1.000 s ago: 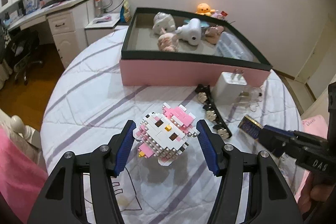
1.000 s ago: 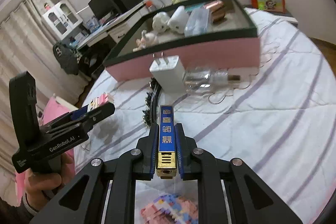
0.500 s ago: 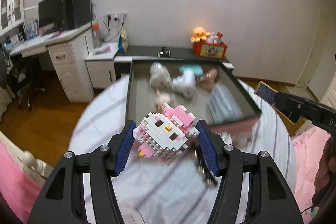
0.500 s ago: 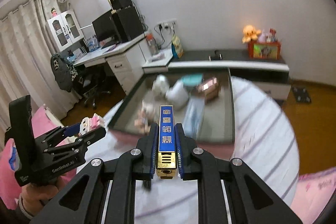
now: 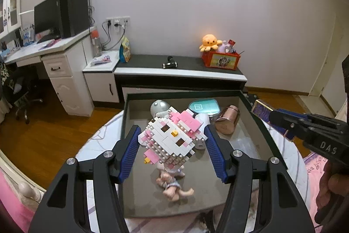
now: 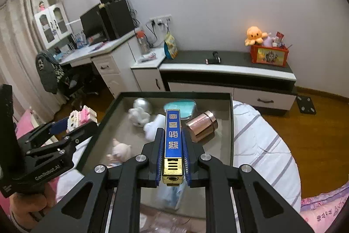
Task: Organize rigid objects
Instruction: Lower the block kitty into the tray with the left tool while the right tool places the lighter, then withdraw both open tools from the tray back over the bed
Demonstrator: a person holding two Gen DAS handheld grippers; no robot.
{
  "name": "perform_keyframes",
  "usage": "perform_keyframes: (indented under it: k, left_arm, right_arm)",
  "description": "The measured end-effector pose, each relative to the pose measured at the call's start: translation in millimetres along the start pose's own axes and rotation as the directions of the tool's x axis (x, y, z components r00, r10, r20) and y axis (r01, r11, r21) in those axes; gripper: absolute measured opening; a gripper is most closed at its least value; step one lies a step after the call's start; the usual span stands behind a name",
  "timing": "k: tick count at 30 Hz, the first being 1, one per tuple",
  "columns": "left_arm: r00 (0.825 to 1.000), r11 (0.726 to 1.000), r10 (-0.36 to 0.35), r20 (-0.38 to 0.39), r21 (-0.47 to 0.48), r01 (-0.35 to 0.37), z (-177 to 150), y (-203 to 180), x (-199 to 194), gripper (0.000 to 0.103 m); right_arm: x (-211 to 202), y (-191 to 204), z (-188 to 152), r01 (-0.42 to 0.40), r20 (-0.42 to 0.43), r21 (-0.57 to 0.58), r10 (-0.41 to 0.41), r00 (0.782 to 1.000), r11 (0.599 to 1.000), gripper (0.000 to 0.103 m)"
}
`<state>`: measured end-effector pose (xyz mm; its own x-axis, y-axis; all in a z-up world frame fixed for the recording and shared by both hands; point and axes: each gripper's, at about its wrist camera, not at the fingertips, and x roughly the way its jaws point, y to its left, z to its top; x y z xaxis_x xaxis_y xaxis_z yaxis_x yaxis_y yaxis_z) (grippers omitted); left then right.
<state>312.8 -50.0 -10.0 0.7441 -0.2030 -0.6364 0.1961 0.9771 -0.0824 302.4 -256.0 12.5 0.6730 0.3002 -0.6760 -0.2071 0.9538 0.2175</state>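
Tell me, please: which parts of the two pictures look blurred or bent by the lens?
Left wrist view: block cat is sharp; the wall's right side curves; corners are dark. Right wrist view: blue-gold bar is sharp; the small pink doll in the box smears slightly.

A pink-and-white block-built cat figure (image 5: pixel 172 139) hung tilted above the dark-rimmed box (image 5: pixel 250 106). A slim blue-and-gold bar (image 6: pixel 173 143) pointed lengthwise over the same box (image 6: pixel 231 123).
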Motion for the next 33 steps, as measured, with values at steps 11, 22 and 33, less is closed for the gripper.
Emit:
perform_keyframes:
  k: [11,22,33]
  left_arm:
    - [0.994,1.0,-0.004,-0.111,-0.009,0.003,-4.3,0.4,68.3,0.061]
    - [0.996,0.999,0.046,-0.077,-0.014,-0.048,-7.7,8.5,59.4,0.103]
    - [0.997,0.996,0.072,-0.001,-0.047,-0.072,-18.1,20.3,-12.0,0.103]
  right_arm:
    - [55.3,-23.8,-0.7,0.033,-0.1,0.036,-0.029,0.995,0.999,0.016]
    - [45.7,-29.7,-1.9,0.041,-0.05,0.078,-0.037,0.998,0.996,0.089]
    - [-14.6,-10.8,-14.6,0.066,0.055,0.114,-0.072,0.996,0.991,0.103]
